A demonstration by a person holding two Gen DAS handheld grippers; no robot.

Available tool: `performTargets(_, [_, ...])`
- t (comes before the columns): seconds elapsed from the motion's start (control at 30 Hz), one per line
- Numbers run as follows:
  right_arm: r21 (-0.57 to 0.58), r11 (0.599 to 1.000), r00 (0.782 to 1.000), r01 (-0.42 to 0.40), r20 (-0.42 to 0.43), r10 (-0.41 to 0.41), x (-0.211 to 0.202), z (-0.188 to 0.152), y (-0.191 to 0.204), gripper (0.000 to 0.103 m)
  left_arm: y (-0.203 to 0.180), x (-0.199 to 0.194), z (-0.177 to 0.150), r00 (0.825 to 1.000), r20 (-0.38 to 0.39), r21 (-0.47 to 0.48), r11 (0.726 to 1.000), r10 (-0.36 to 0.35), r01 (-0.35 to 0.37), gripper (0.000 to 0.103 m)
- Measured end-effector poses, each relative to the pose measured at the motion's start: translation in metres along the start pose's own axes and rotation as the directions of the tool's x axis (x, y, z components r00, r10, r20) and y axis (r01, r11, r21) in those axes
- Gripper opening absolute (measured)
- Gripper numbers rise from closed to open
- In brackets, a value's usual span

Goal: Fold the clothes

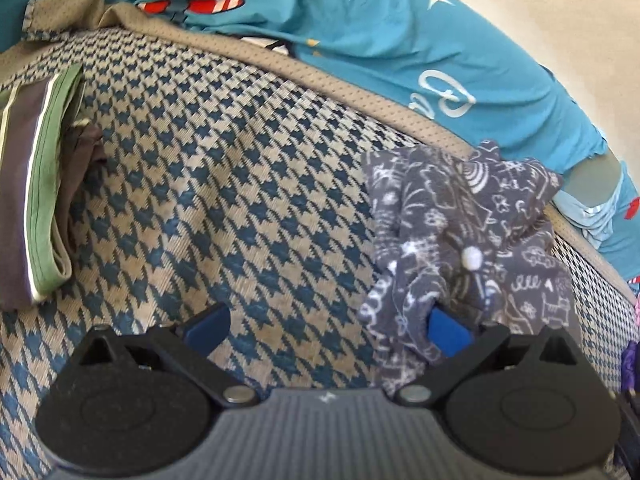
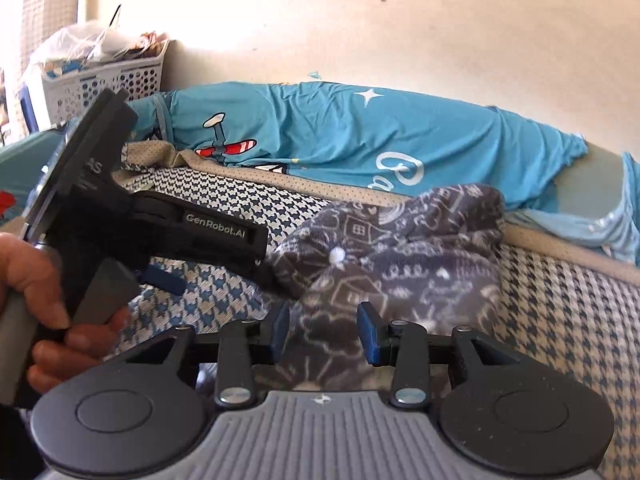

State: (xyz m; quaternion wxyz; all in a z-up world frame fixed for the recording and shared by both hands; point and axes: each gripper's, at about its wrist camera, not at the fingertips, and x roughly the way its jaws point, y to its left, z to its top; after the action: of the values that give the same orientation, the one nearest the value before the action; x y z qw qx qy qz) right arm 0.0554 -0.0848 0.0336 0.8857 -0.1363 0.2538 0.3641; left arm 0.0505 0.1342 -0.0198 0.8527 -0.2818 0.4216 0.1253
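Lying crumpled on the blue-and-beige houndstooth mattress cover (image 1: pixel 208 184), the dark grey fleece garment with white doodle print (image 1: pixel 460 224) sits near the cover's beige border, not yet spread flat. The left gripper (image 1: pixel 332 326) stands wide, one blue pad tucked under a fold — apparently not pinching. The right gripper (image 2: pixel 324 334) is parted too, fleece between its pads but seemingly unpressed. To do this well, find two matching corners or a hem, pinch only one layer, then draw apart — away from the folded green-and-grey stack (image 1: pixel 36 184).
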Motion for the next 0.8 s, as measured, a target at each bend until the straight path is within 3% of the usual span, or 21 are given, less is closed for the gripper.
performTargets(0.37, [-0.236,0.968,0.995,0.082,-0.037,-0.093,0.044,-0.002,0.014,0.041,0.005,0.006,-0.003,1.000,-0.016,-0.037,0.999,-0.006,0.006,0.103])
performTargets(0.8, [-0.366,0.925,0.993,0.105,-0.017,-0.120,0.071,-0.006,0.020,0.042,0.008,0.004,-0.005,1.000,0.008,-0.076,0.997,-0.009,0.010,0.103])
